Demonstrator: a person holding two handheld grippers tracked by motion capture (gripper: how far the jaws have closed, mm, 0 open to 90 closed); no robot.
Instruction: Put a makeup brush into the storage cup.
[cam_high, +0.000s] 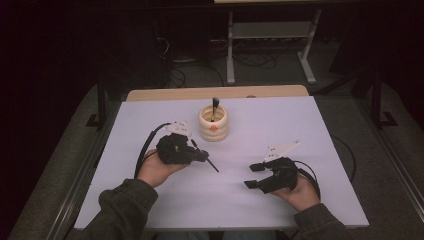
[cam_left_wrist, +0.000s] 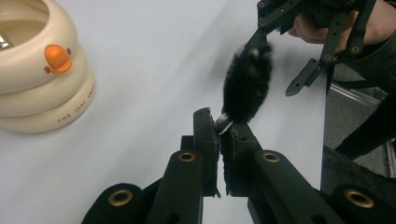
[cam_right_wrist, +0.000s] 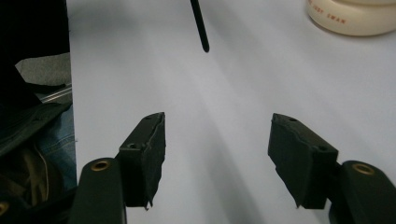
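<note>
Brush-stowing is the step in hand: the left hand-held gripper (cam_left_wrist: 219, 133), jaws pinched on a black fluffy-headed makeup brush (cam_left_wrist: 246, 84) just above the white worktop (cam_high: 280, 130), must carry it to the cream ringed ceramic pot (cam_high: 213, 123). The right hand-held gripper (cam_right_wrist: 217, 156) hangs spread and empty.

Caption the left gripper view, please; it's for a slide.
Left gripper shut on a black makeup brush, beside a cream ringed holder.

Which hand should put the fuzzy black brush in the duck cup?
Left, probably. The left claw is shut on the brush and sits beside the cup. The right claw is open, holds nothing, and is farther away.
</note>
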